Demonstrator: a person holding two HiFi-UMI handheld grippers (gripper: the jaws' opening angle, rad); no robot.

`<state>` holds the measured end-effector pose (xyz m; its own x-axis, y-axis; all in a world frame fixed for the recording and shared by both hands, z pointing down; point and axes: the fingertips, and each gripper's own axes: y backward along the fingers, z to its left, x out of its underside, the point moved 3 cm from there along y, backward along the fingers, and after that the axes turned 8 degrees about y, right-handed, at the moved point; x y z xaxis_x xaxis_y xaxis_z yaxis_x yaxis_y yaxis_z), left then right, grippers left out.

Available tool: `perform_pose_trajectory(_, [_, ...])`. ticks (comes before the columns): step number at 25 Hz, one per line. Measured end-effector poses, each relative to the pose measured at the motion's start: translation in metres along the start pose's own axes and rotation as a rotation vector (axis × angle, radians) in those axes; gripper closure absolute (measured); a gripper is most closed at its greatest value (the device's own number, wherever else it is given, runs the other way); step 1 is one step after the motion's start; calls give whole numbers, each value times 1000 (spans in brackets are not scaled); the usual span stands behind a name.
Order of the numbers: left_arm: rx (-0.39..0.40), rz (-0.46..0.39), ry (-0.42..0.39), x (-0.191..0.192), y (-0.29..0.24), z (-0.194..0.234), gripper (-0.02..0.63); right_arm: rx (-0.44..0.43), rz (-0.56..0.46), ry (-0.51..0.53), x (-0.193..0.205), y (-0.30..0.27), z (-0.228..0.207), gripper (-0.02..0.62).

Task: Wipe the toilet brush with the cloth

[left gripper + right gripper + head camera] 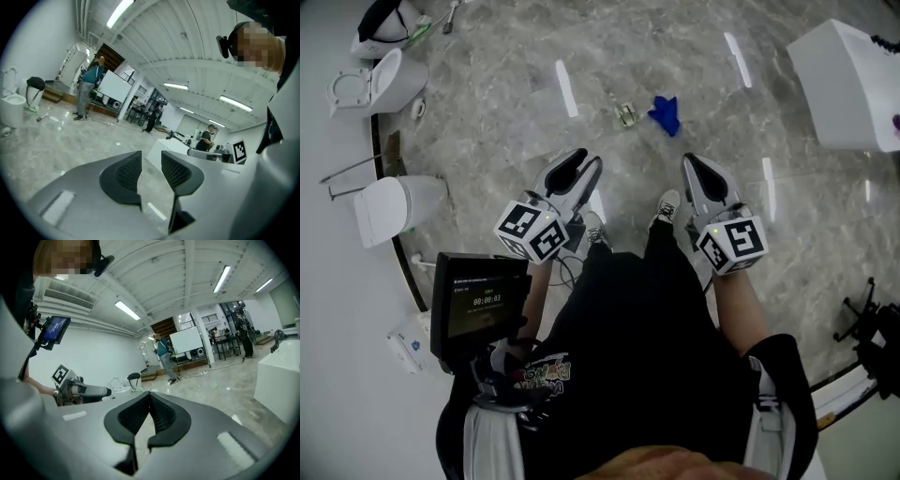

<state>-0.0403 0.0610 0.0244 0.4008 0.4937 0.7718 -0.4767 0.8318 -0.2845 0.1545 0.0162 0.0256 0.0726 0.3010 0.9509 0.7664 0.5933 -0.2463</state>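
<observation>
Wiping is yet to begin: left tongs point(581, 162) are hanging spread, empty; right tongs point(693, 162) pressed together, empty; both near the cloth point(665, 114), which is lying untouched on the floor point(487, 112).

The right hand-held gripper point(150, 398) has its two dark ribbed pads pressed together at the tips, with nothing caught between them, and it looks out across a glossy marbled floor point(220, 390). At the left the left hand-held gripper point(107, 391) reaches in, its marker cube point(60, 375) at the rear. Above it a small monitor point(55, 329) glows blue. Beyond the jaws a person in a teal top point(164, 355) stands beside a whiteboard point(187, 340), with a dark bin point(134, 377) and a white toilet point(118, 384) nearer the left wall. A white block point(281, 376) fills the right edge. Strip lights point(127, 310) run along the ceiling
</observation>
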Motion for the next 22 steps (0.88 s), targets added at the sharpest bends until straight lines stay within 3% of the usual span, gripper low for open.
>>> perform_pose_trajectory(2, [-62,9,-18,10,-31,11,460,-11,8,-29,16,-3,-41,591])
perform_pose_trajectory(5, [-97,33,-34,16,-51,17,459,-37,29,-34,23,-7,-60,591])
perform_pose_trajectory(9, [-121,36,-42,10,-58,19,457,-79,50,-33,22,-13,-62,591])
perform_pose_trajectory(14, [-188,28,-108,10,-54,23,457,-99,72,-17,27,-20,-63,589])
perform_pose_trajectory(17, [-190,44,-97,18,-51,28,457,-93,73,-22,33,-23,-58,586])
perform_pose_trajectory(22, [-169,95,-58,36,-68,93,457,-58,109,9,62,-72,-52,581])
